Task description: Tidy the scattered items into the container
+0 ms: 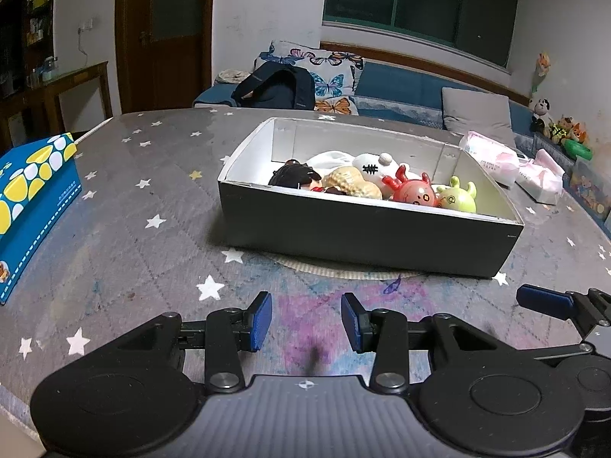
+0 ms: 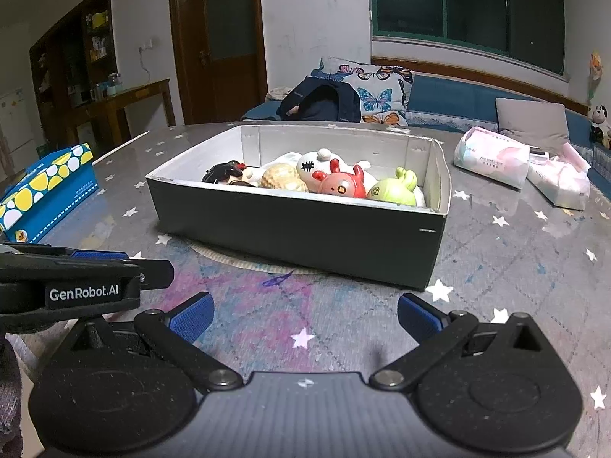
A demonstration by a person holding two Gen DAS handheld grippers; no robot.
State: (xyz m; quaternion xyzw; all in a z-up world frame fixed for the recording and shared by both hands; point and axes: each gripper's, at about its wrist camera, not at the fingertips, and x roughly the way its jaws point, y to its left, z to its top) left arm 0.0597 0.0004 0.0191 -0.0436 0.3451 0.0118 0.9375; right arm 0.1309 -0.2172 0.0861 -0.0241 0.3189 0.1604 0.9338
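A grey cardboard box (image 1: pixel 366 234) (image 2: pixel 298 233) stands on the star-patterned table. Inside lie several toys: a dark-haired doll (image 1: pixel 294 177) (image 2: pixel 225 173), a peanut-shaped toy (image 1: pixel 353 185) (image 2: pixel 282 177), a white plush (image 1: pixel 376 164) (image 2: pixel 313 162), a red crab toy (image 1: pixel 414 191) (image 2: pixel 341 183) and a green toy (image 1: pixel 458 196) (image 2: pixel 395 189). My left gripper (image 1: pixel 306 322) is open and empty, low over the table in front of the box. My right gripper (image 2: pixel 305 318) is open wide and empty, beside the left one.
A blue tissue box (image 1: pixel 30 198) (image 2: pixel 46 191) with yellow and white spots sits at the table's left. Pink-white tissue packs (image 1: pixel 492 156) (image 2: pixel 492 154) lie at the right rear. A round mat (image 2: pixel 244 261) lies under the box. A sofa with cushions stands behind the table.
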